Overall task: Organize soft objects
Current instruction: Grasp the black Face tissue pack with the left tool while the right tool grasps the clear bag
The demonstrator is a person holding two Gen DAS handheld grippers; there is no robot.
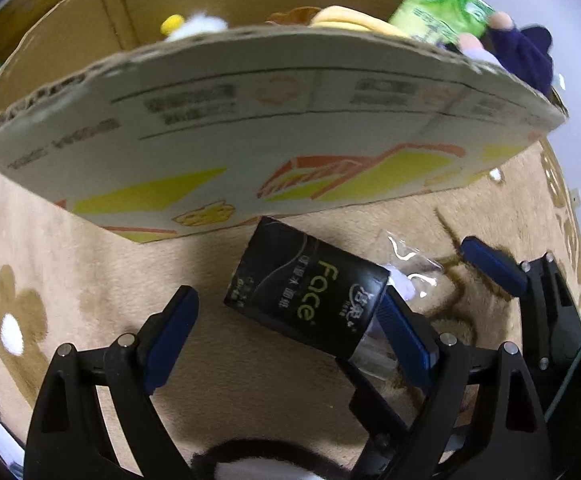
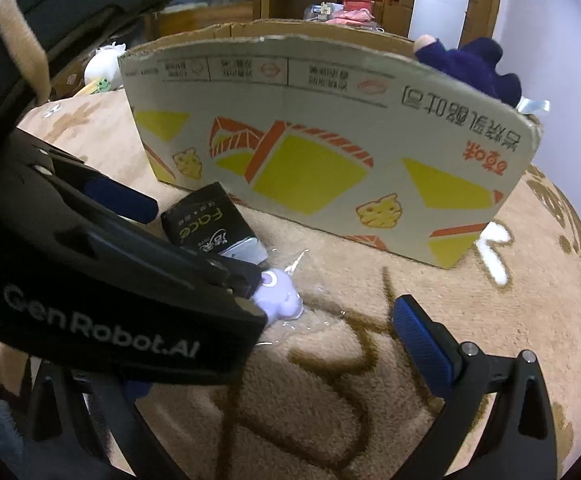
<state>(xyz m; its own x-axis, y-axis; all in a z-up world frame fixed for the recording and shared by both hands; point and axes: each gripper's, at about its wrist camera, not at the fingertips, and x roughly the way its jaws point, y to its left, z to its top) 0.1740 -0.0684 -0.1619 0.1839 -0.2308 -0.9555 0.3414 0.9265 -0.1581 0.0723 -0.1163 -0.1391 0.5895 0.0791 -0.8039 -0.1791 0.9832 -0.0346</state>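
Black plastic wrapped the tissue pack (image 1: pixel 306 300), printed "Face", which lay on the tan rug (image 1: pixel 90 272) in the lower middle of the left wrist frame, just below the cardboard box (image 1: pixel 250 128). The left gripper (image 1: pixel 286 340) hung over it with blue fingers spread wide; the right-hand pad (image 1: pixel 404 344) sat against the pack's edge, the other stood clear. Beside the pack lay a small lilac plush (image 2: pixel 278 300) in clear wrapping. The right gripper (image 2: pixel 274 344) hovered low over the rug, only one blue finger (image 2: pixel 422 348) visible, the other hidden behind the left tool, so its spread could not be judged. Over the box rim showed a navy plush (image 2: pixel 474 64), a green packet (image 1: pixel 442 8) and a yellow toy (image 1: pixel 350 20).
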